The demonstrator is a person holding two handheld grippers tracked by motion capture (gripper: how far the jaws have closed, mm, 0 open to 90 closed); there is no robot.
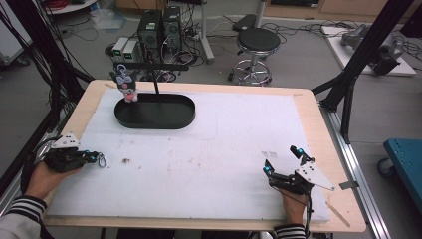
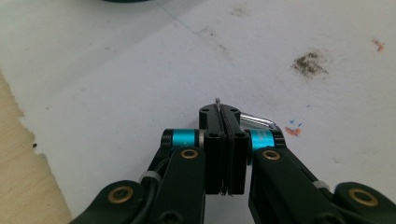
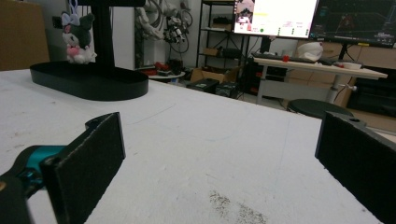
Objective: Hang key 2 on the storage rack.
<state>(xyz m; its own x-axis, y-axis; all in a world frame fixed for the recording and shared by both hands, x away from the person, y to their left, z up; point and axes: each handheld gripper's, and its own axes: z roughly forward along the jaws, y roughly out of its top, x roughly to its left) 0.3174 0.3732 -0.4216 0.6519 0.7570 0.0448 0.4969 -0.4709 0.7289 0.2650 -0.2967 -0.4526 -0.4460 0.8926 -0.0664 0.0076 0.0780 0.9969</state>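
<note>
High view: a light wooden table (image 1: 326,144) covered by a white foam sheet (image 1: 209,149). The left gripper (image 1: 93,158), held in the person's left hand (image 1: 42,179), rests near the sheet's left edge; the right gripper (image 1: 281,160), held in the right hand (image 1: 293,206), rests near the lower right. The two are well apart. At the far left of the sheet stands a black oval metal tray (image 1: 154,112) with a black post and crossbar; a small grey-and-pink plush toy (image 1: 127,82) hangs from the bar's left end, over the tray's left end. Beyond the table, a black round stool (image 1: 257,42) stands on the floor.

Left gripper view: the black jaws of the left gripper (image 2: 224,114) are pressed together on a small silver metal clip (image 2: 256,120), whose thin edge protrudes at the tips and whose loop bends out to the right. In the high view this clip (image 1: 102,160) is a small silver loop at the tips. A dark smudge (image 2: 308,63) marks the foam ahead of the jaws.

Right gripper view: the jaws of the right gripper (image 3: 219,154) stand wide apart, with bare foam between them. This low view shows the plush toy (image 3: 77,37) in profile beside the post, the tray (image 3: 88,79) from the side, and, farther off, computer monitors (image 3: 308,16) on a desk.
</note>
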